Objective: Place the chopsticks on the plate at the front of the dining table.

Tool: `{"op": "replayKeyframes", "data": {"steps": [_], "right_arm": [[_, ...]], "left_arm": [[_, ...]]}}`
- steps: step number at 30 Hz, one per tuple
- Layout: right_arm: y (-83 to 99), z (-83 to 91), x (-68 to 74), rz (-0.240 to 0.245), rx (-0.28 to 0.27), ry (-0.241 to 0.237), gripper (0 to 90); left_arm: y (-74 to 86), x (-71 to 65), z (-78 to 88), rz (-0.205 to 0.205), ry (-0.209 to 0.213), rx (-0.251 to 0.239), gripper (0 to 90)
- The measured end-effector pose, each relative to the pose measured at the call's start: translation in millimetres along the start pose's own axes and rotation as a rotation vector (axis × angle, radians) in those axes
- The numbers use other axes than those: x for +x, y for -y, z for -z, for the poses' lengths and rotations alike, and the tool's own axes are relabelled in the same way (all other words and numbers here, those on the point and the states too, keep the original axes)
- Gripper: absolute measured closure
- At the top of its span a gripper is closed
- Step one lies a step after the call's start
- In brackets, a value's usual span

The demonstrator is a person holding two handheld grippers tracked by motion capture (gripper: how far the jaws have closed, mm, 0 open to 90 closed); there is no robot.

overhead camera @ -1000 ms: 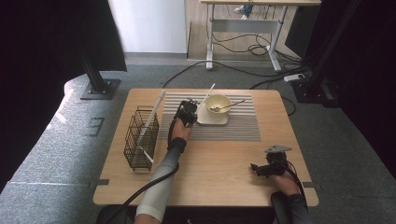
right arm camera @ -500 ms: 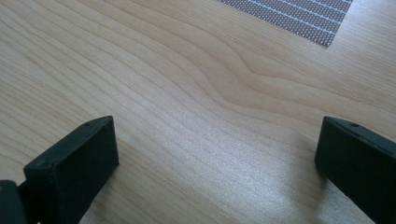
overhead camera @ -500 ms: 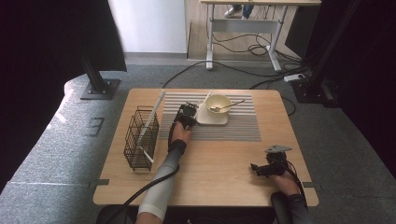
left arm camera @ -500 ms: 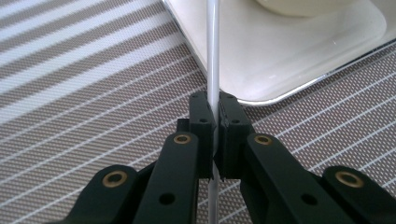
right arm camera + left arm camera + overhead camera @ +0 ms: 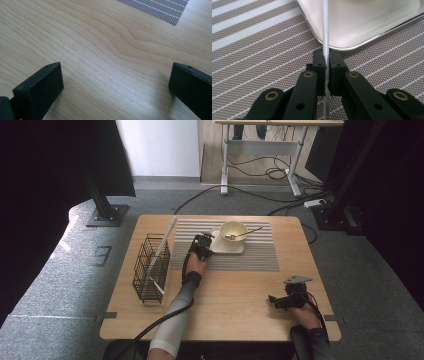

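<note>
One thin white stick pinched upright in the left gripper, its jaws nearly shut on it.
It stands at the plate's 7 o'clock corner, over the striped mat; lift straight, keep grip firm. Right gripper rests on the counter, jaws wide, holding nothing.

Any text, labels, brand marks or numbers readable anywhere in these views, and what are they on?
"3": pale mark on the grey floor left of the table; it reads like a 3, but is blurred.
No other readable text: the plate, bowl, rack, striped mat and both grippers, left and right, carry no legible marks.
</note>
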State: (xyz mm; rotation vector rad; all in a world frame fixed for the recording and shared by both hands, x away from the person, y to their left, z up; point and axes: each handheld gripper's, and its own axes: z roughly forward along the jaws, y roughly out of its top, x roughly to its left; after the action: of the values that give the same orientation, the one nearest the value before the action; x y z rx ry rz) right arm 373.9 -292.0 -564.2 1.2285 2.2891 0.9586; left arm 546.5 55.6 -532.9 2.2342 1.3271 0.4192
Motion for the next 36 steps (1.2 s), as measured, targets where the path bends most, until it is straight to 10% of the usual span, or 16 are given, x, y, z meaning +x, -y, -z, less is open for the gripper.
{"op": "replayKeyframes", "data": {"steps": [6,16,36], "right_arm": [[0.0,0.0,0.0,0.000,0.000,0.000,0.0],[0.0,0.0,0.0,0.000,0.000,0.000,0.0],[0.1,-0.2,-0.1,0.001,-0.002,0.000,0.0]], "left_arm": [[1.7,-2.8,-1.5,-0.008,0.005,-0.008,81.7],[5.9,0.7,23.5,-0.057,0.061,-0.111,48.1],[30.6,0.6,20.8,-0.056,0.079,-0.083,81.8]]}}
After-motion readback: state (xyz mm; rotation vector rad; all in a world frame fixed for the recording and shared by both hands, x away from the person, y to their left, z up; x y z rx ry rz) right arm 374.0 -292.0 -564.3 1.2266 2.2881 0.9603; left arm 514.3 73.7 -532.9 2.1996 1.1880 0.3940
